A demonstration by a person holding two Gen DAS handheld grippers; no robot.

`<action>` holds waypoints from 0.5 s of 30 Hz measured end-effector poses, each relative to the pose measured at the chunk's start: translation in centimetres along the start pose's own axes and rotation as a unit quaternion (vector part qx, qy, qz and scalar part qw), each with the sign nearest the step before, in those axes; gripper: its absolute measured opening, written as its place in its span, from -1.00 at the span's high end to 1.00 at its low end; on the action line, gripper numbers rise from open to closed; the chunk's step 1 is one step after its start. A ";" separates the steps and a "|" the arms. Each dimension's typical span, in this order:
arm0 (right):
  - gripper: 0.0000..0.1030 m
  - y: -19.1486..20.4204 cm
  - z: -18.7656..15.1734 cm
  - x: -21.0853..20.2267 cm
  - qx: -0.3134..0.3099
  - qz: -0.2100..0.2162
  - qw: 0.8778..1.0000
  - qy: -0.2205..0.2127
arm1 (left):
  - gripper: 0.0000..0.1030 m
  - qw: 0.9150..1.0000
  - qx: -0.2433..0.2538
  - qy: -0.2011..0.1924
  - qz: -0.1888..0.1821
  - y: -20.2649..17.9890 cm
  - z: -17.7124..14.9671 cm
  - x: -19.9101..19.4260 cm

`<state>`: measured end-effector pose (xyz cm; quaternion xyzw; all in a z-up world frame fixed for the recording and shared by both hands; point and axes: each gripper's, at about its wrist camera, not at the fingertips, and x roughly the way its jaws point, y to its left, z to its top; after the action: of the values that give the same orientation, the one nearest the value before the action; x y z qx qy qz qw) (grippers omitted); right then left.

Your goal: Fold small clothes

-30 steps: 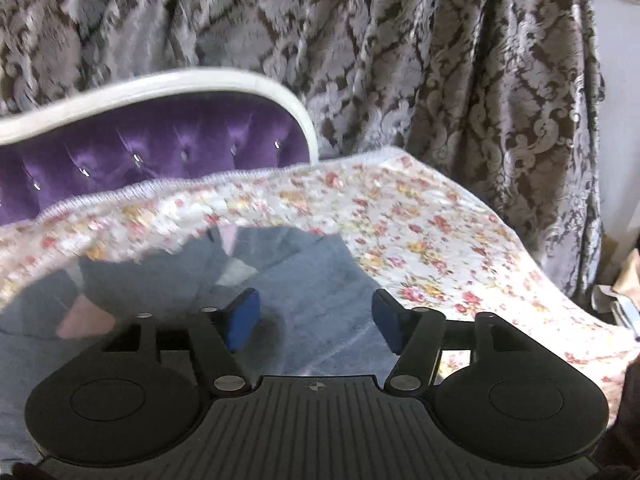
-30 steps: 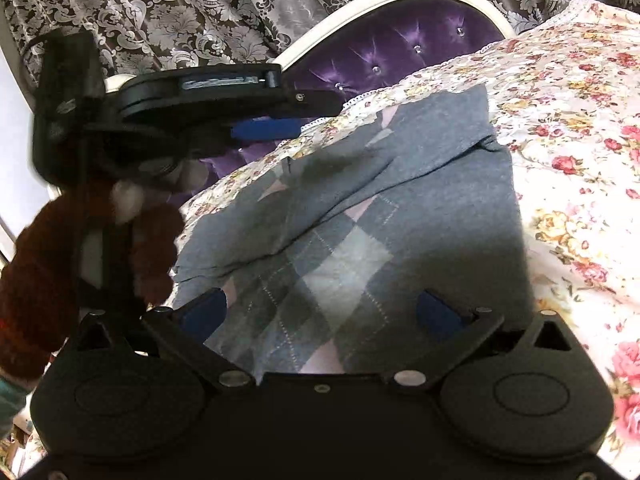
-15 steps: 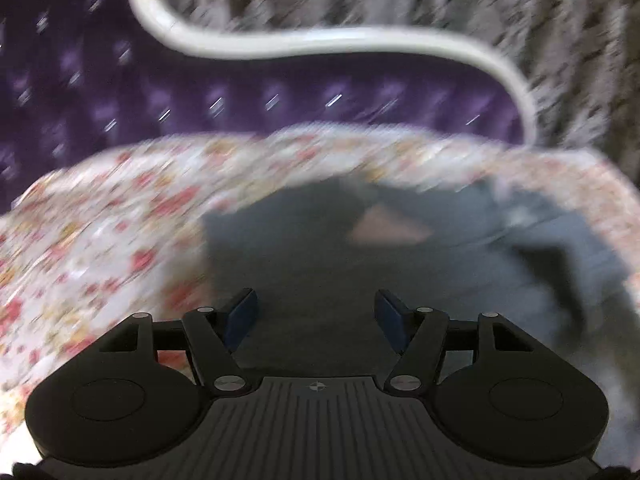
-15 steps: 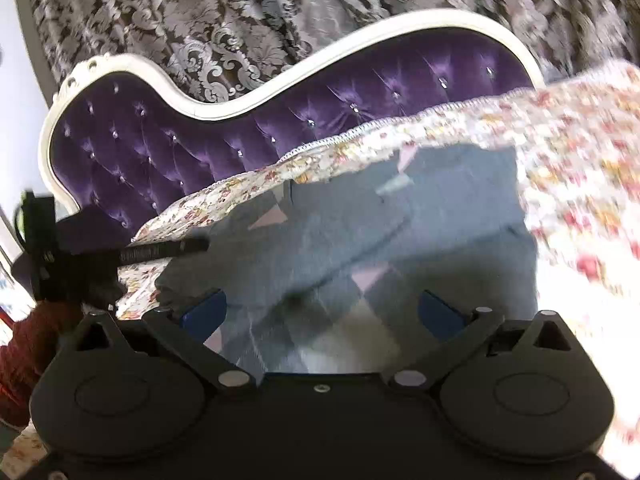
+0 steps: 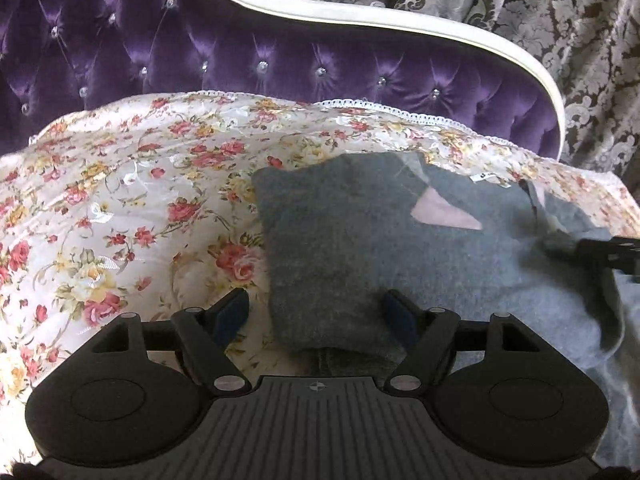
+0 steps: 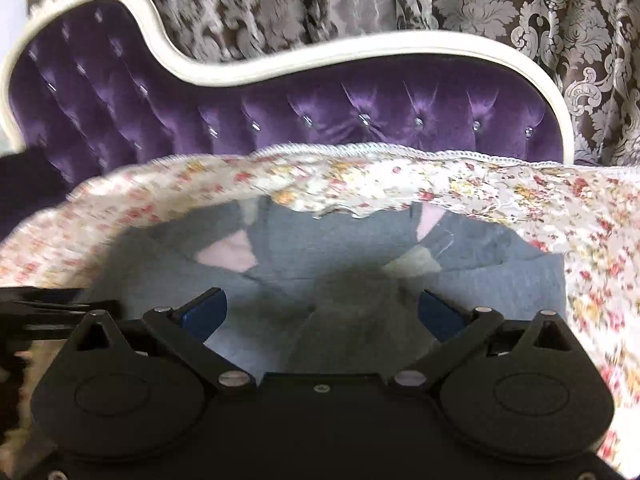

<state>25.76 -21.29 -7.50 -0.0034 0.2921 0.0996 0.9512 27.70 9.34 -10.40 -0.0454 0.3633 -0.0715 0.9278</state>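
Patterned curtain (image 5: 580, 40) at 12 o'clock behind purple headboard (image 5: 240, 52), flowered bedspread (image 5: 120, 200) below, grey sweater (image 5: 380, 248) spread at centre, left gripper (image 5: 316, 316) agape astride its folded edge, right gripper (image 6: 322, 314) wide open, empty, above it.

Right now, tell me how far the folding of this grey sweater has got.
Done: the grey sweater lies on the floral bedspread, with at least one part already folded over the body. In hand: nothing is gripped; the left tongs stand open around its near left corner, and the right tongs hover open above its middle. Left: the remaining folds, since the bundle looks loose and uneven.
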 end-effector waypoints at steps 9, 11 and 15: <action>0.22 -1.4 0.5 3.9 -0.025 -0.063 0.993 0.092 | -0.42 1.000 -0.011 0.005 -0.005 0.3 0.1 0.0; 0.43 -2.2 0.5 3.2 -0.021 -0.058 0.994 0.094 | -0.42 1.000 -0.013 0.005 -0.004 0.2 0.0 0.0; 0.59 -3.3 2.2 0.7 -0.004 -0.028 0.998 0.056 | -0.42 1.000 -0.015 0.004 -0.003 0.2 0.0 -0.2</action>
<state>28.16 -24.27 -6.27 -0.0209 0.3446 0.0737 0.9356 27.60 9.61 -10.33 -0.0601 0.3677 -0.0692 0.9254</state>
